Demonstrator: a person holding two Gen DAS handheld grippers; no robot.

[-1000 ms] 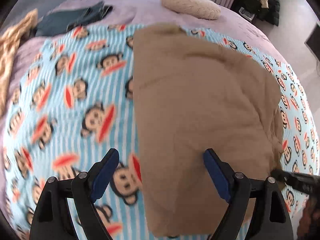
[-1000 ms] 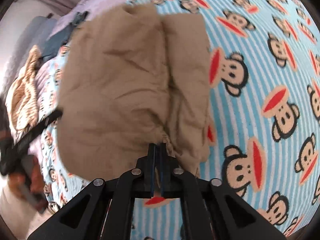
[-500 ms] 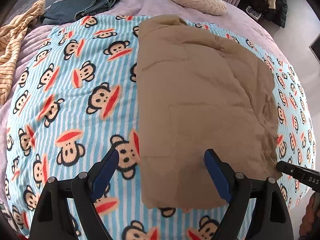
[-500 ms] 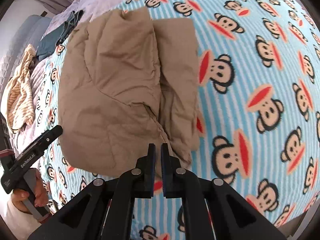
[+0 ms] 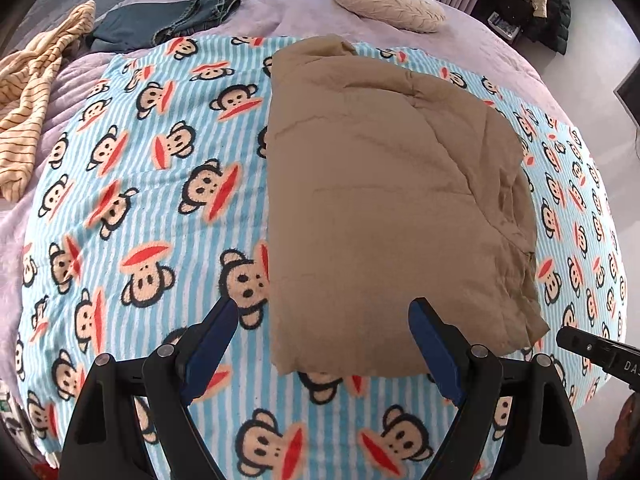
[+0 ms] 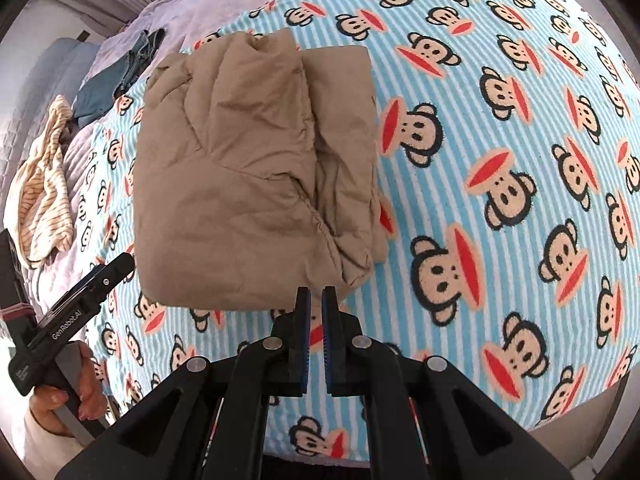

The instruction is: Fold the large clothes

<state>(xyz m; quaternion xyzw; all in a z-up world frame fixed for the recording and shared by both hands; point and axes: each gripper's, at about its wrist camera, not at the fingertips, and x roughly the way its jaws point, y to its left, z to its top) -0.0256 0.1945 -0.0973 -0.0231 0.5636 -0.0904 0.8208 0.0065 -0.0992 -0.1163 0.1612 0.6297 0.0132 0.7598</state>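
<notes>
folded tan garment ahead of both grippers
left gripper wide apart, empty; right gripper closed, empty.

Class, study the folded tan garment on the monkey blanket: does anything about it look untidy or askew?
Yes. The tan garment is folded, but its right edge is uneven: a bunched, puckered layer sticks out at the near right corner, instead of lying flush.

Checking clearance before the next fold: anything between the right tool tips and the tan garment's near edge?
Nothing but a bare strip of monkey-print blanket between the right tool and the tan garment, per the right wrist view.
</notes>
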